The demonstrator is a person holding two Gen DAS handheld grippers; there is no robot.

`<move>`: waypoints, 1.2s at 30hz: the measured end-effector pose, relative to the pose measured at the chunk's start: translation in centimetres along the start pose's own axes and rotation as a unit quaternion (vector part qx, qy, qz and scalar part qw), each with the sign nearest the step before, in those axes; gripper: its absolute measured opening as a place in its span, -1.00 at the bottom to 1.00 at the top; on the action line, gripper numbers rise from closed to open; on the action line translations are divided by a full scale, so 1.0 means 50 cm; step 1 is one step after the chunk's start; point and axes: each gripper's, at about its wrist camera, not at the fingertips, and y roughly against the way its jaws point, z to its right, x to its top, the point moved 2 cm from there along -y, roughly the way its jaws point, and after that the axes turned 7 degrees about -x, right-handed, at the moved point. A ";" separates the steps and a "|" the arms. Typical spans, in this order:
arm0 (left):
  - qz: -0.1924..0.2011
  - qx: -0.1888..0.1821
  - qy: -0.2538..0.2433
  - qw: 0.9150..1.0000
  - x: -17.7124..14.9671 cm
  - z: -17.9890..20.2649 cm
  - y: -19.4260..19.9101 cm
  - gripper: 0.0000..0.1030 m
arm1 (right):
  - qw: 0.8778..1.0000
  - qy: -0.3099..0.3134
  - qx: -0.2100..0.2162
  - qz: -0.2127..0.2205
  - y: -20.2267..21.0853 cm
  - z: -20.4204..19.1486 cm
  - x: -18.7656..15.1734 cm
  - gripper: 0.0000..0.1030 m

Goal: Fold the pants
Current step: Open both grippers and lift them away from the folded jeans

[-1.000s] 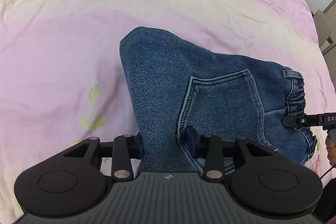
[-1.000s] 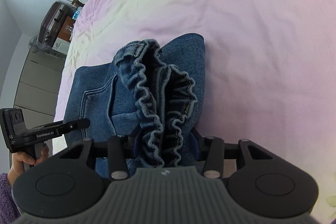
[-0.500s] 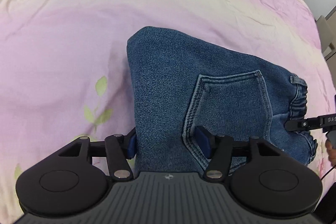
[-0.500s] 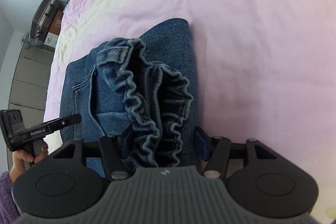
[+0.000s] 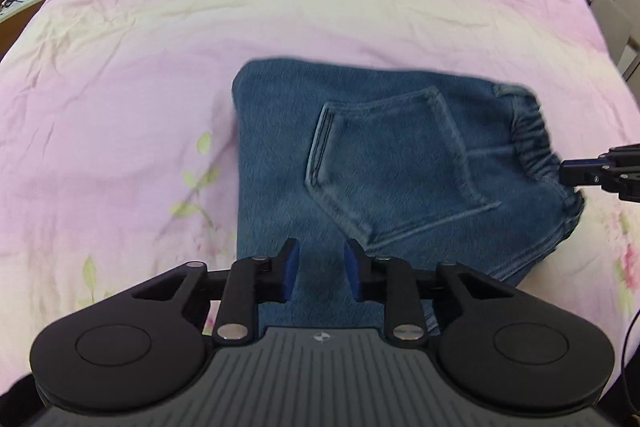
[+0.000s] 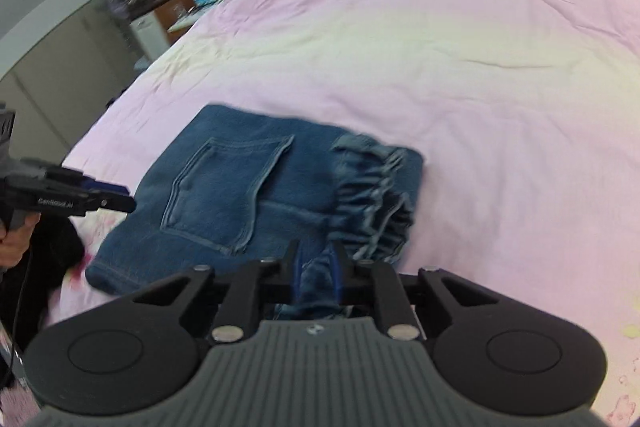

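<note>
Folded pants (image 5: 384, 163) on bedspread (image 5: 160, 59)

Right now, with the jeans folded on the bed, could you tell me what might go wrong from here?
1. The right gripper, jaws just closed, pinches a bunch of the jeans near the elastic waistband; lifting could drag the fold open.
2. The left gripper, jaws just closing, stands over the denim with no cloth visibly pinched, so a one-sided pull may skew the stack on the pink bedspread.
</note>
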 end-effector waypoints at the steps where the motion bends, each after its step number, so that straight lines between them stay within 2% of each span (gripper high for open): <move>1: -0.001 0.000 0.004 1.000 -0.003 -0.006 -0.009 -0.41 | 1.000 0.007 -0.012 -0.004 -0.013 -0.002 -0.007 -0.91; 2: -0.001 -0.003 0.012 1.000 -0.008 -0.016 -0.016 -0.40 | 1.000 0.011 -0.023 -0.005 -0.025 0.000 -0.012 -1.00; 6: -0.003 -0.009 0.031 0.999 -0.011 -0.038 -0.029 -0.34 | 0.999 -0.001 -0.038 -0.024 -0.068 0.023 -0.034 -1.00; 11: 0.008 0.022 0.037 0.999 0.014 -0.022 -0.002 -0.31 | 0.999 0.011 -0.039 -0.016 -0.040 0.008 -0.012 -1.00; 13: 0.031 0.036 0.025 0.999 0.027 -0.001 0.031 -0.31 | 0.999 0.012 -0.032 0.000 -0.007 -0.003 0.000 -0.93; 14: 0.046 0.043 0.021 0.998 0.034 0.010 0.054 -0.31 | 0.999 0.016 -0.028 0.011 0.015 -0.009 0.001 -0.83; 15: 0.059 0.050 0.017 0.997 0.033 0.028 0.077 -0.30 | 0.999 0.021 -0.027 0.022 0.037 -0.018 0.004 -0.58; 17: 0.096 0.072 0.004 0.993 0.023 0.078 0.141 -0.20 | 0.998 0.040 -0.028 0.050 0.094 -0.040 0.004 -0.37; 19: 0.132 0.083 -0.002 0.988 0.007 0.126 0.196 -0.07 | 0.995 0.056 -0.026 0.077 0.150 -0.064 0.000 -0.32; 21: 0.165 0.089 -0.007 0.982 -0.015 0.176 0.247 0.05 | 0.992 0.069 -0.024 0.105 0.211 -0.088 -0.008 -0.12; 24: 0.212 0.107 -0.017 0.971 -0.053 0.242 0.303 0.18 | 0.984 0.088 -0.024 0.150 0.301 -0.119 -0.030 0.06; 27: 0.257 0.126 -0.028 0.958 -0.093 0.302 0.336 0.41 | 0.977 0.103 -0.022 0.186 0.385 -0.147 -0.069 0.07; 28: 0.266 0.132 -0.029 0.954 -0.105 0.318 0.342 0.45 | 0.975 0.106 -0.024 0.196 0.408 -0.154 -0.083 0.08; 30: 0.277 0.145 -0.031 0.949 -0.124 0.346 0.350 0.53 | 0.969 0.114 -0.033 0.216 0.450 -0.168 -0.117 0.24; 32: 0.282 0.158 -0.032 0.946 -0.141 0.368 0.350 0.67 | 0.965 0.119 -0.040 0.229 0.481 -0.179 -0.149 0.26; 36: 0.283 0.161 -0.029 0.945 -0.165 0.393 0.341 0.72 | 0.962 0.115 -0.057 0.240 0.520 -0.194 -0.207 0.27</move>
